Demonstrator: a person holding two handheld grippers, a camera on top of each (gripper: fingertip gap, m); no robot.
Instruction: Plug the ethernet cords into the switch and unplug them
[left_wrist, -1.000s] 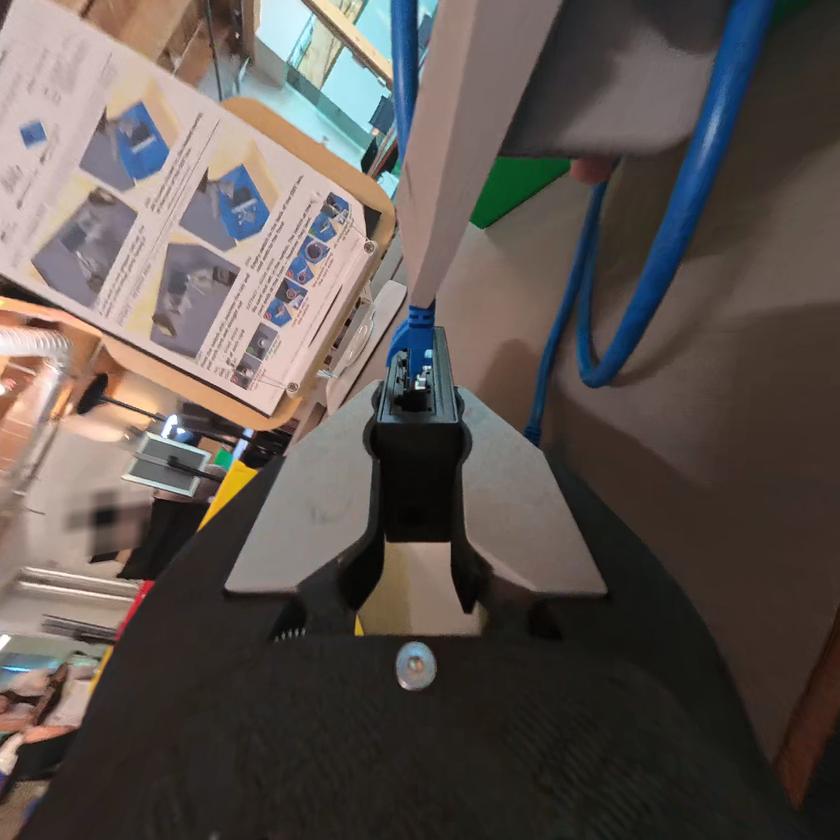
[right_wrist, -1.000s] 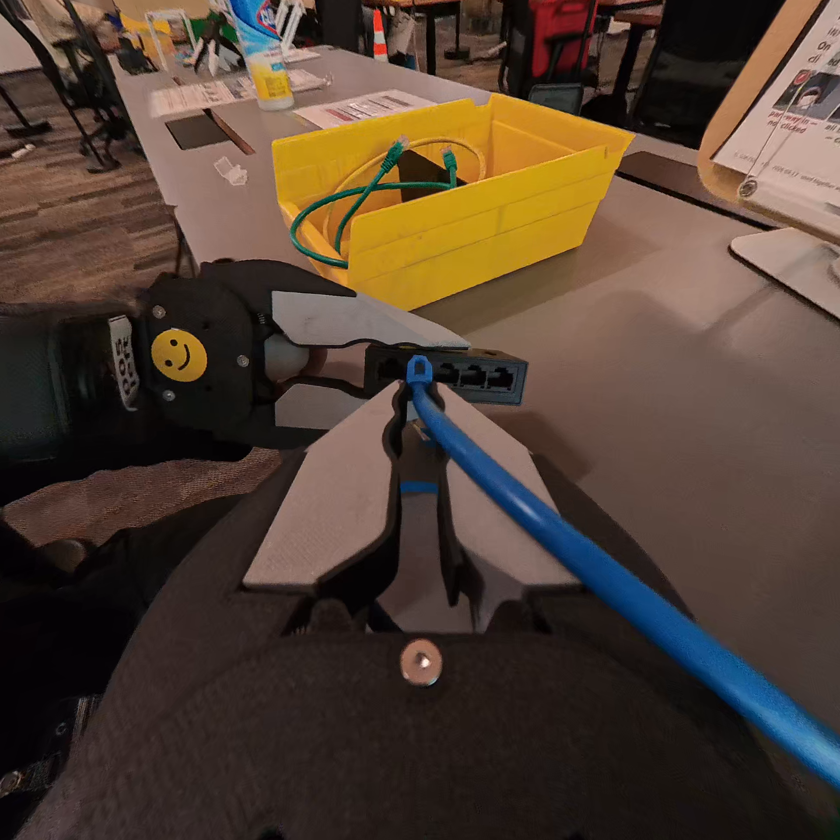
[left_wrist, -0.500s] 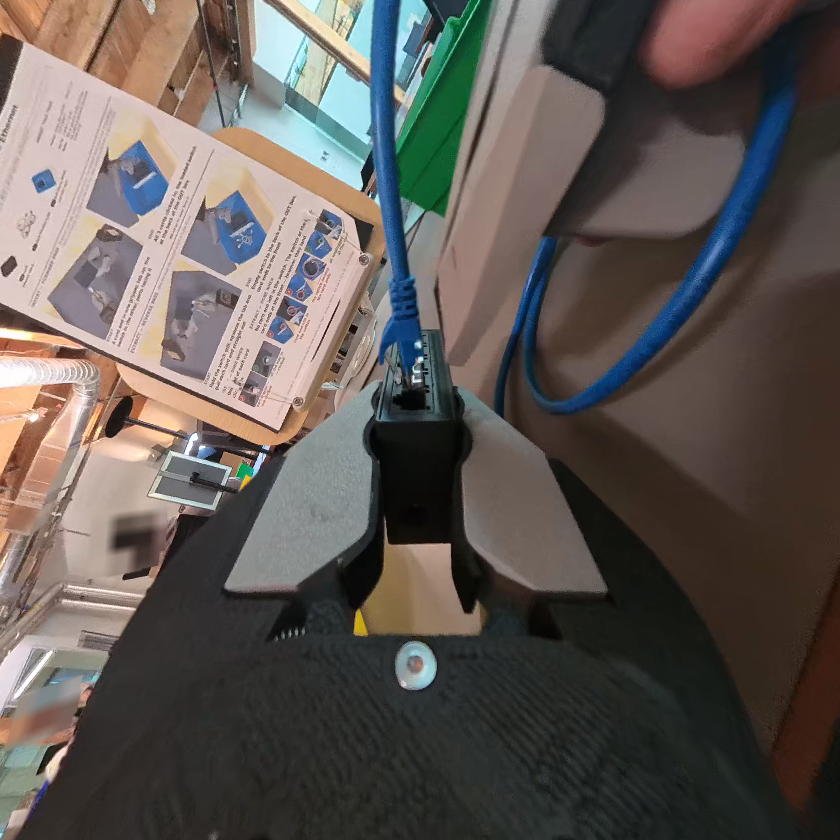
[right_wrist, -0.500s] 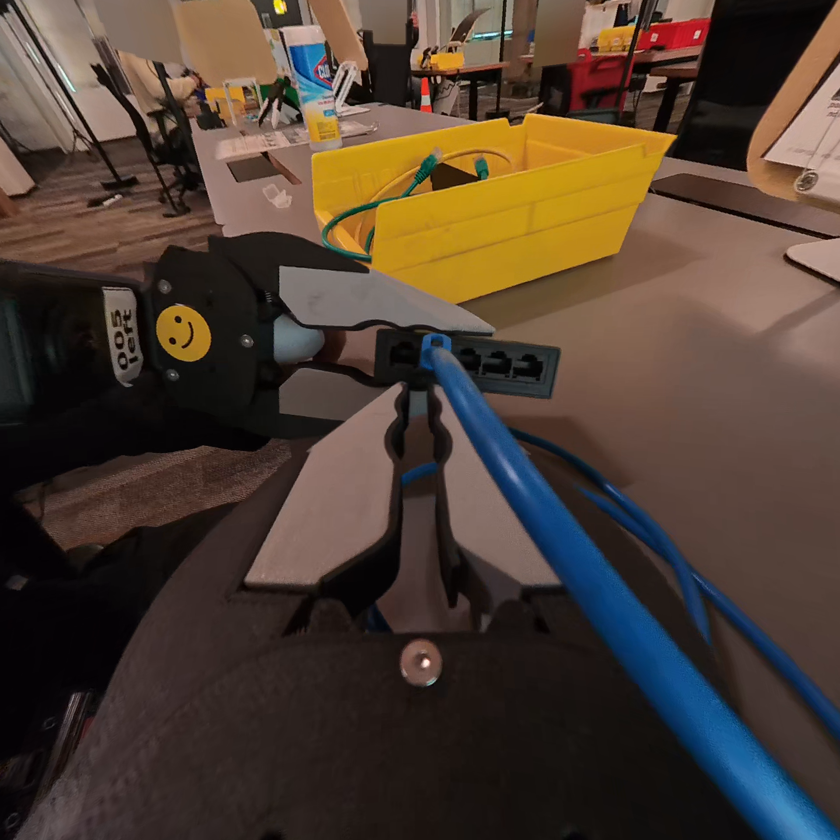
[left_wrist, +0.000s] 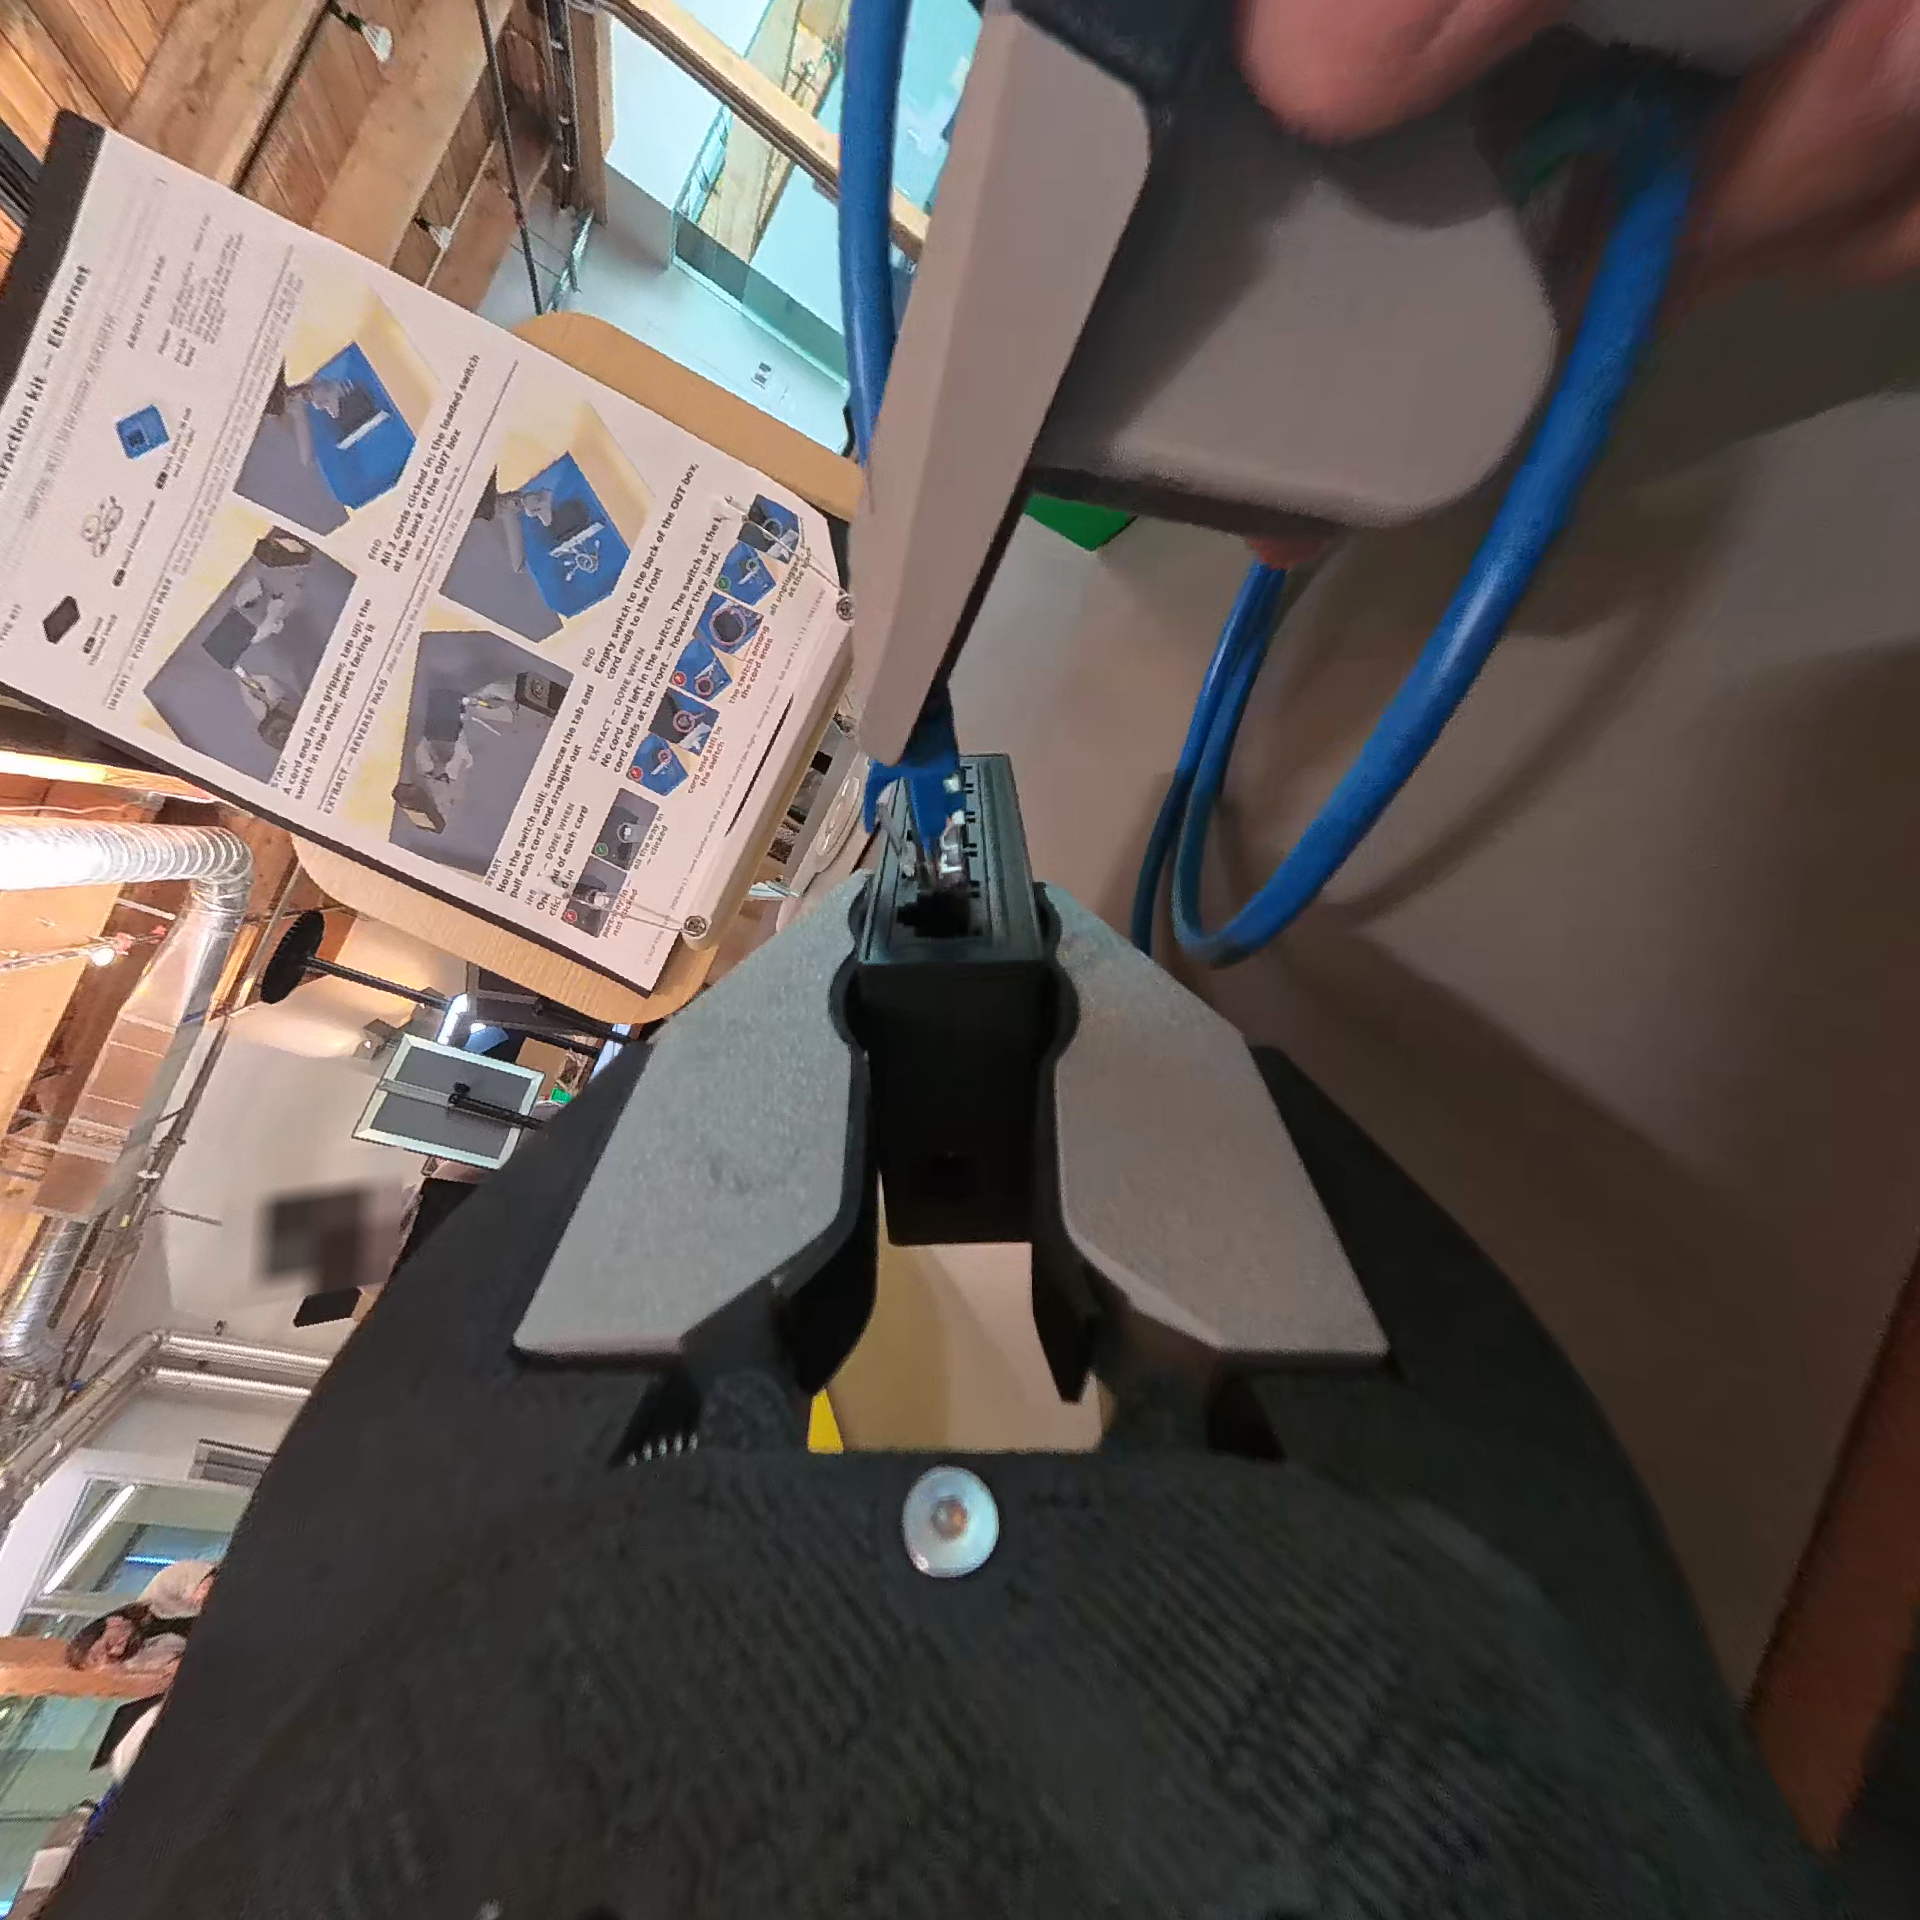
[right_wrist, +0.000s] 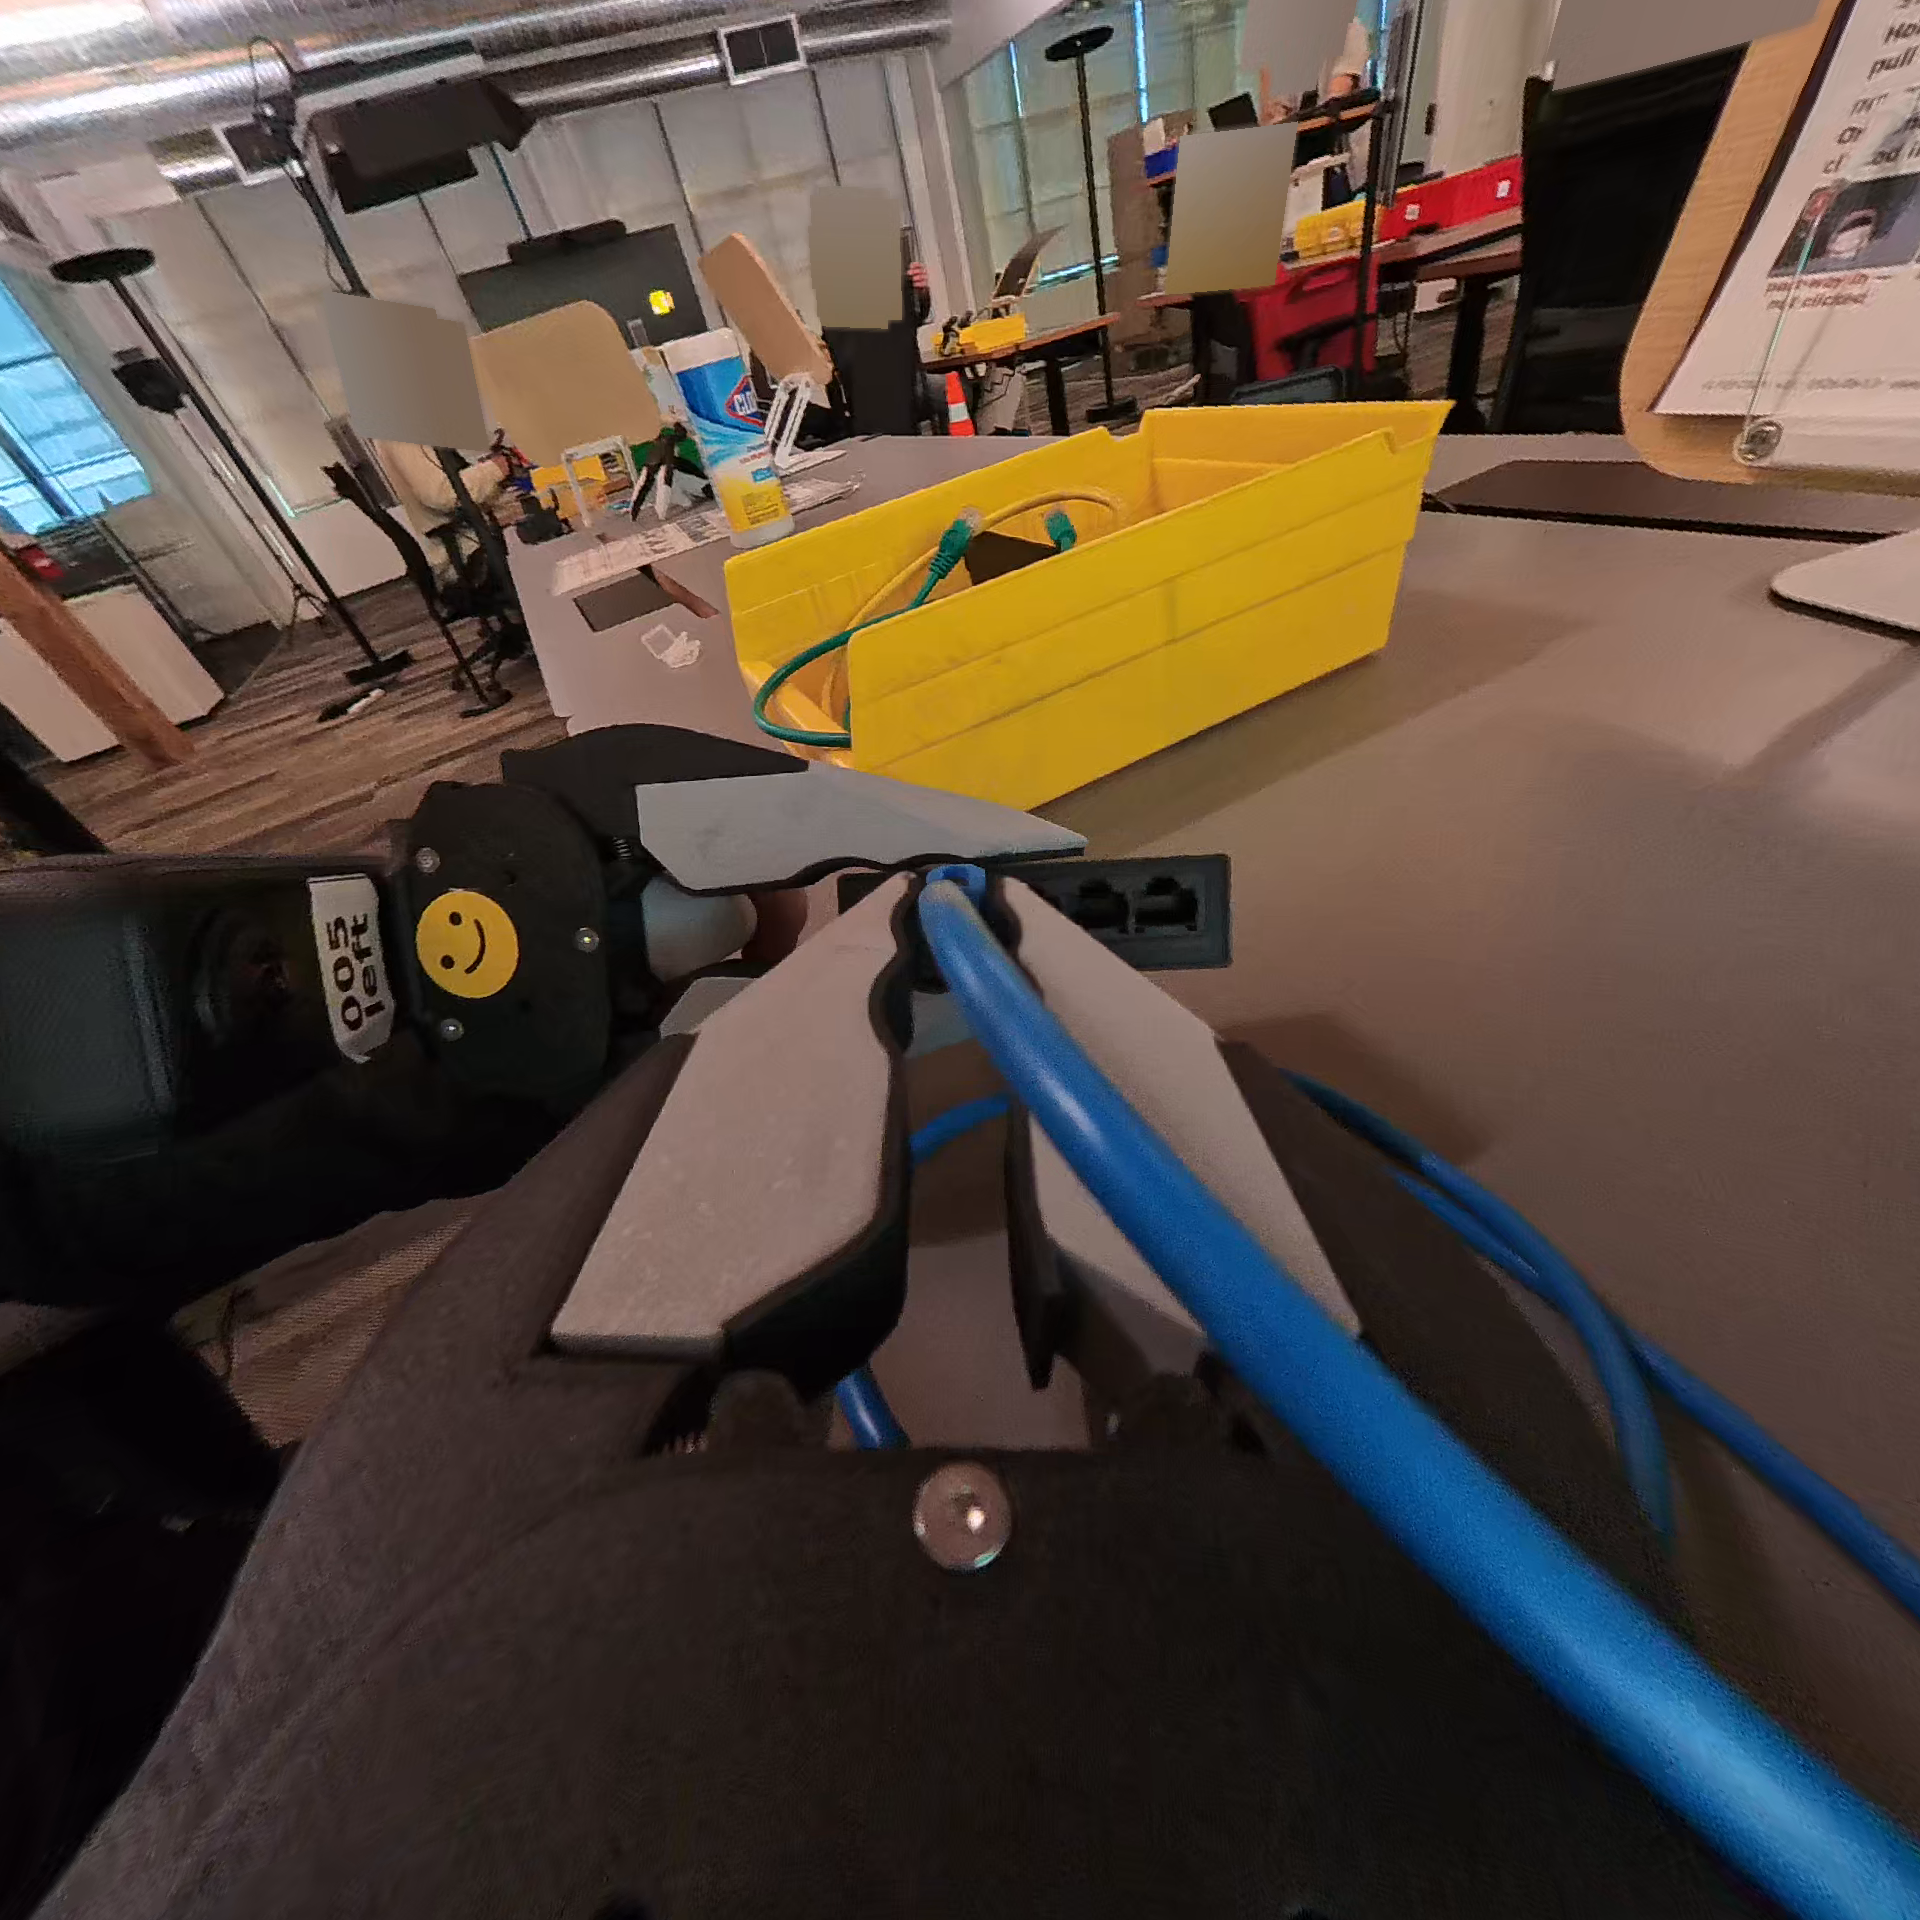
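The switch (left_wrist: 951, 1023) was a small black plastic box, matte and square-edged, with a row of rectangular ports along one long face. In the left wrist view its long axis ran straight away from the camera, in line with the fingers; in the right wrist view the same box (right_wrist: 1138, 909) lay crosswise, its port face turned toward that camera, two ports showing bare at its right end, held above the smooth grey table (right_wrist: 1558, 935). The left gripper (left_wrist: 951, 935) had its flat grey plates and black inner pads pressed against the switch's two sides, pinching it at one end. The blue ethernet cord (right_wrist: 1195, 1226) was round, glossy and fairly stiff, running back over the right gripper (right_wrist: 951, 904) and looping on the table behind. That gripper's fingers were nearly together, clamped on the cord's plug end right at the port face. From the left wrist view the clear plug tip (left_wrist: 940, 842) sat at a port near the held end, though whether it was fully seated could not be told there. Behind stood a yellow plastic bin (right_wrist: 1143, 644) with stepped walls, holding a green cord (right_wrist: 914, 603) and a yellow one, and a printed instruction sheet (left_wrist: 416, 540) on a rounded wooden board.
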